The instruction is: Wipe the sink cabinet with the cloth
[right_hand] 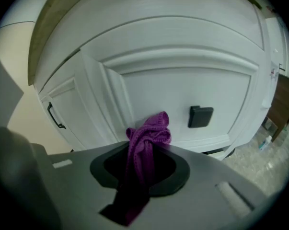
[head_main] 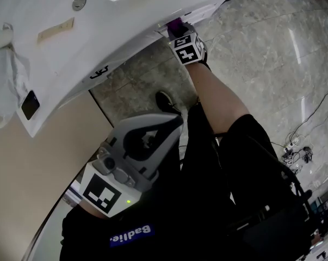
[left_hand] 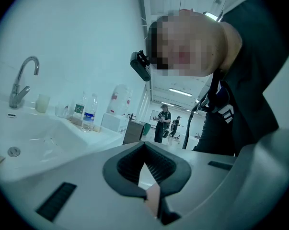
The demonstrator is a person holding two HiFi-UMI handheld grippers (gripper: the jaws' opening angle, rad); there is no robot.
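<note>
At the cabinet door (right_hand: 182,90): purple cloth (right_hand: 146,138) bunched up beside the black knob (right_hand: 201,116), probably touching the panel.
Right gripper (right_hand: 139,164): jaws clamped on the cloth.
Left gripper (left_hand: 146,169): jaws together, nothing between them, well apart from the cabinet door.

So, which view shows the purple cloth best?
The right gripper view: the cloth is bunched between its jaws. The head view shows only a purple scrap under the sink rim; the left gripper view, none.
</note>
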